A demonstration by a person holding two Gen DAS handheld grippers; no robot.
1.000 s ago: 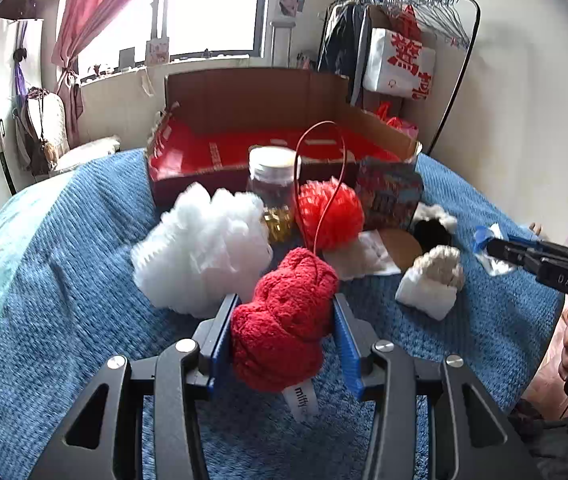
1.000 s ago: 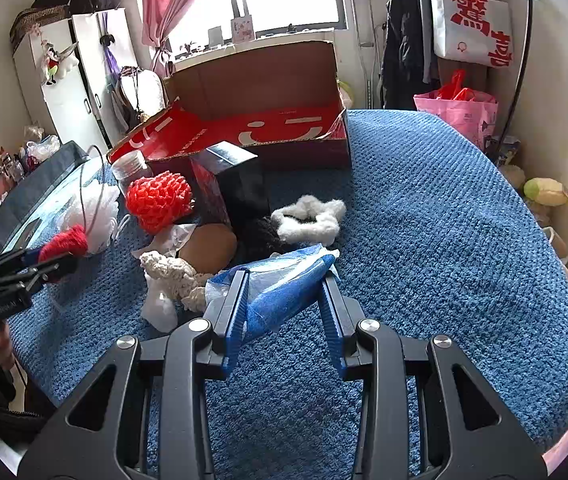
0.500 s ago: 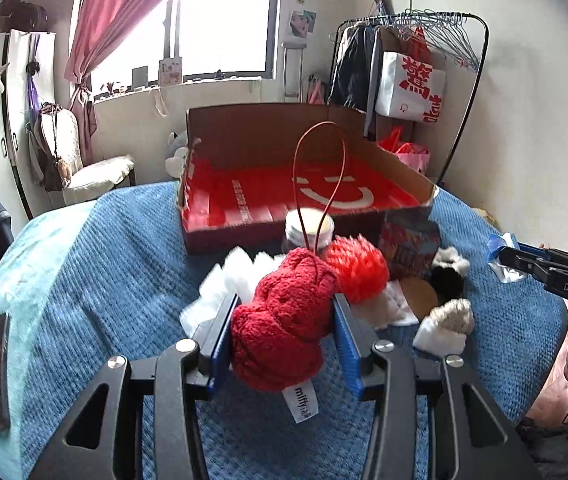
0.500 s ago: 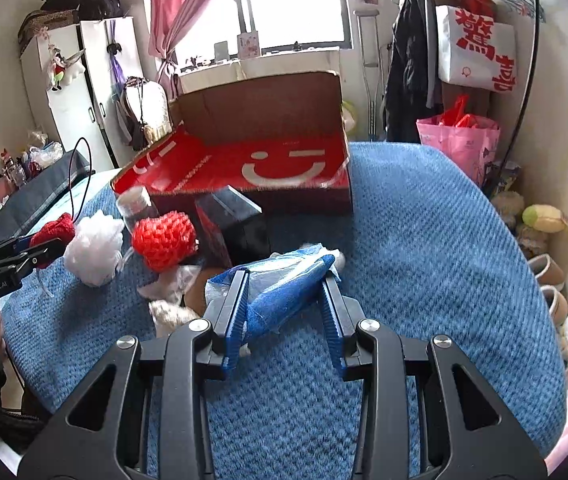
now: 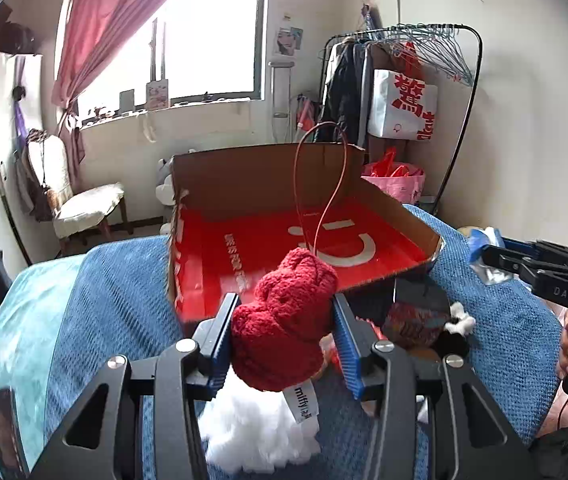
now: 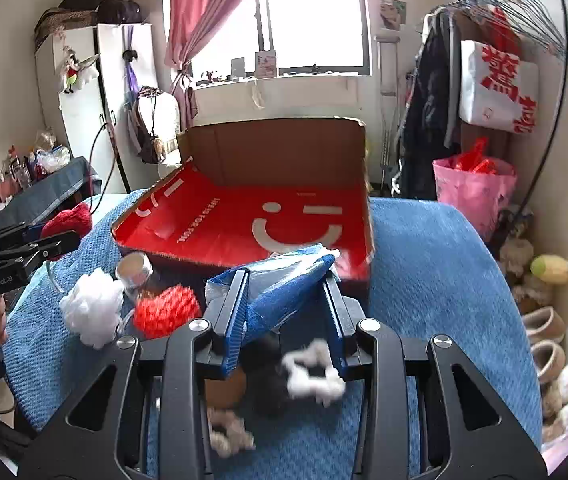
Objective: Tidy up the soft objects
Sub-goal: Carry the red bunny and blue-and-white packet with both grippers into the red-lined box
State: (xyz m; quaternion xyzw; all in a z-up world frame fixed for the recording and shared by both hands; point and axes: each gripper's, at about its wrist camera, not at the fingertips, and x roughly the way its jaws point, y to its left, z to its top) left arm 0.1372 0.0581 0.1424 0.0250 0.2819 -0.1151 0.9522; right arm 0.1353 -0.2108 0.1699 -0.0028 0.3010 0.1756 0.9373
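Above the blue bedspread [image 5: 116,300]: left gripper [image 5: 282,326] clamped on red plush toy [image 5: 284,320]; right gripper [image 6: 284,308] clamped on blue packaged cloth [image 6: 280,288]; red cardboard box [image 6: 220,224] ahead

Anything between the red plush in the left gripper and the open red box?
Nothing visible. The red plush is clamped in the left gripper, raised above the bed; the red box lies open straight ahead, its near wall low.
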